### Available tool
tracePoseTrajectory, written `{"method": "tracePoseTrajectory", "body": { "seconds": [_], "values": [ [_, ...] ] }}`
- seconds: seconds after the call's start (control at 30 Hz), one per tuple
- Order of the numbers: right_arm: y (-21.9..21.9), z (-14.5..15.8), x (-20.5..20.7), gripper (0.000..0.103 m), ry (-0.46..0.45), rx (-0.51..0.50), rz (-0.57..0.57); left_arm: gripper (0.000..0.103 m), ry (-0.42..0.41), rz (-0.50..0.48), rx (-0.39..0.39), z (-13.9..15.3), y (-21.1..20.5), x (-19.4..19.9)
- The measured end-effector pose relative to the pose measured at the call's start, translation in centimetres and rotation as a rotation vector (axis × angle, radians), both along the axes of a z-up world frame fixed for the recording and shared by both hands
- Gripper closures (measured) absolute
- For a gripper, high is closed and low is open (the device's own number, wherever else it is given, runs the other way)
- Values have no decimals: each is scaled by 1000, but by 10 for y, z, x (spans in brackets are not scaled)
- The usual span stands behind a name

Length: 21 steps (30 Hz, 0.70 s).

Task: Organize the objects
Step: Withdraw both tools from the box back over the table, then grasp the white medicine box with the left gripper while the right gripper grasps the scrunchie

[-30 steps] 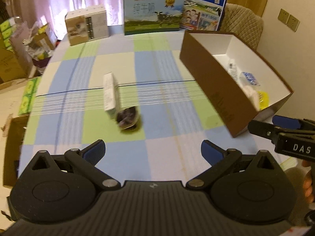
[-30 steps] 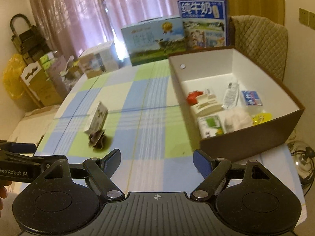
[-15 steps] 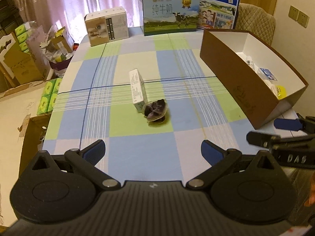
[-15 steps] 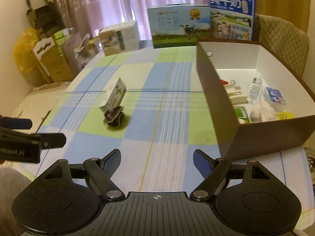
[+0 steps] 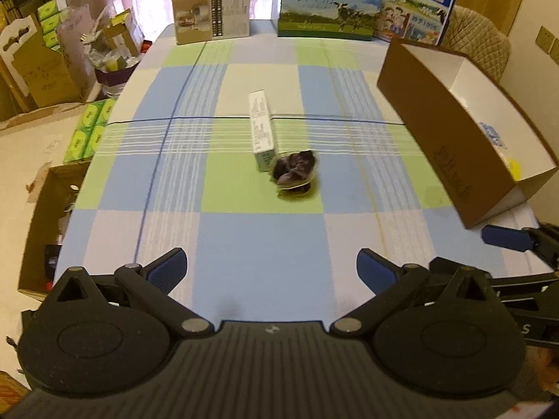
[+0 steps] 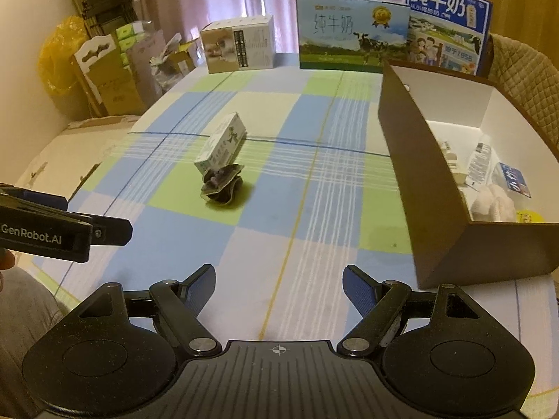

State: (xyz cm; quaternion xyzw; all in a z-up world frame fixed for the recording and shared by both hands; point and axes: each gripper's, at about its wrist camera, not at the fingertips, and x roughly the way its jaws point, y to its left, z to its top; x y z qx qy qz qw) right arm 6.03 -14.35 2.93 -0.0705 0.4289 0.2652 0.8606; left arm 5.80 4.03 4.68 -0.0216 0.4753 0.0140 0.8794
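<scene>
A small white and green carton (image 5: 262, 129) (image 6: 223, 141) lies on its side in the middle of the checked tablecloth (image 5: 244, 244). A dark crumpled packet (image 5: 295, 171) (image 6: 223, 185) rests against its near end. A brown box with a white inside (image 5: 450, 146) (image 6: 419, 181) stands at the right and holds several small items. My left gripper (image 5: 271, 269) is open over the near part of the table, nothing between its fingers. My right gripper (image 6: 278, 286) is open too, empty, with the box just to its right. Each gripper shows at the edge of the other's view.
Two milk cartons (image 6: 351, 33) (image 6: 449, 24) and a beige box (image 6: 239, 47) stand along the far table edge. A padded chair (image 5: 478, 52) is behind the brown box. Cardboard boxes and bags (image 5: 38, 66) crowd the floor on the left.
Both grippers have sunk toward the table and rolled level. The carton and packet now sit nearer the middle of both views. Neither gripper's jaws changed.
</scene>
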Motion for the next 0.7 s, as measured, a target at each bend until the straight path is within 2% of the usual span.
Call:
{"method": "tracePoseTrajectory", "body": {
  "seconds": [0.4,0.5,0.63,0.7],
  "values": [
    [32,-11,21,28,-3,31,49,1,30,66,1,-12,23,11],
    [47,-14,29,33,-13,40,70,1,32,87,-1,-14,28,16],
    [68,-21,43,46,-15,49,99,1,33,111,0,-18,36,24],
    [78,-25,51,47,-16,49,102,1,26,122,11,-18,40,27]
  ]
}}
